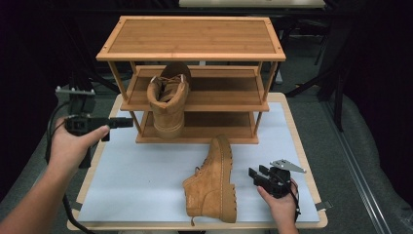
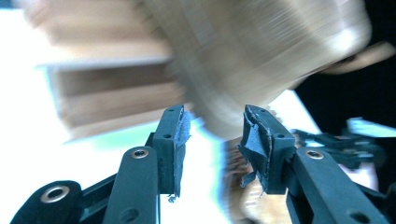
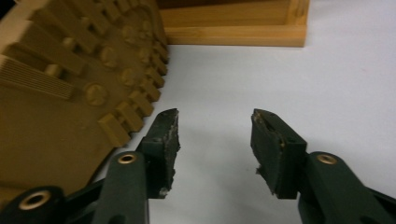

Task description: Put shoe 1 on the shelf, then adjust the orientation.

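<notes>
So the job looks like getting the tan boots onto the wooden shoe rack (image 1: 191, 36). One boot (image 1: 168, 100) already stands upright on the rack's lower shelves, heel toward us. The other boot (image 1: 214, 183) lies on its side on the white tabletop (image 1: 141, 180), lugged sole facing the right claw (image 1: 257, 174), which sits just beside it, half open with nothing in it. The left claw (image 1: 127, 122) hovers near the rack's left leg, also parted and empty. Tip: I'd pinch the fallen boot by its collar, not the sole, and stand it up before lifting. The top shelf is bare.
</notes>
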Tool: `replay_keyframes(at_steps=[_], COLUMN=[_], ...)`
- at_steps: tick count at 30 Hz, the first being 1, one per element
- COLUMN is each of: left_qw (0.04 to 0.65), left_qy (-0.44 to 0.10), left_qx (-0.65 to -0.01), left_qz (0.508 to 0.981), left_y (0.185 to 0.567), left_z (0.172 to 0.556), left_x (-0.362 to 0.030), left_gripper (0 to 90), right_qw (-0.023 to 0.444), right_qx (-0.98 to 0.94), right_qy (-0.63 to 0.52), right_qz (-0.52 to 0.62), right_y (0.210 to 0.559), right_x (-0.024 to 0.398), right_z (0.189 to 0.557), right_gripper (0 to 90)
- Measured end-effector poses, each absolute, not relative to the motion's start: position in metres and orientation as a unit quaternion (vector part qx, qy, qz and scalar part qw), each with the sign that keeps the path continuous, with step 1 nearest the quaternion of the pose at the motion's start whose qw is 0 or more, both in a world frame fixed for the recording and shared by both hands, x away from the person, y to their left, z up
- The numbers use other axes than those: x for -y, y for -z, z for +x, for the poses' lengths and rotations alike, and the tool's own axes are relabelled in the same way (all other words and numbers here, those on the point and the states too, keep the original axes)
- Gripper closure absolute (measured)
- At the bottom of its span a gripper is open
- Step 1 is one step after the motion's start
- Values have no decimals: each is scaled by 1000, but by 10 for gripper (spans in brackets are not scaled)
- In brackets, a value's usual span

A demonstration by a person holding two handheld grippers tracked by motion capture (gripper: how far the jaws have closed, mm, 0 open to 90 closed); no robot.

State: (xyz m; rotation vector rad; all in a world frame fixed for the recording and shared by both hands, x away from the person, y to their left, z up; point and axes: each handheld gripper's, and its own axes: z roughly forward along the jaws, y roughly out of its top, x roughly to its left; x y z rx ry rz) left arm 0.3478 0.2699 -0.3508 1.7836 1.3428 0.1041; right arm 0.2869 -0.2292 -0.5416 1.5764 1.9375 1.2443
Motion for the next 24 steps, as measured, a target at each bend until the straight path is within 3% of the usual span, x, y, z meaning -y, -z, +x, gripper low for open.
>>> replay_keyframes(at_steps=[3,12,16,23,24], left_qw=[434,433,432,429,426], left_qy=[-46,-80,-107,-93,-91], left_qx=[-547,-532,-535,-540,-541], left_qz=[714,723,718,718,720], left_y=[400,479,503,530,532], left_z=[349,334,326,319,319], left_x=[-282,-284,-285,-287,-286], left_gripper=[583,545,531,510,510], right_qw=[171,174,158,151,174], right_qx=[-694,-712,-720,-745,-741], right_qy=[-438,-434,-444,-443,-428], right_qz=[545,523,509,476,488], right_y=[533,514,502,477,474], right_x=[224,213,203,184,180], right_z=[287,285,282,284,283], right_gripper=[572,578,662,846,877])
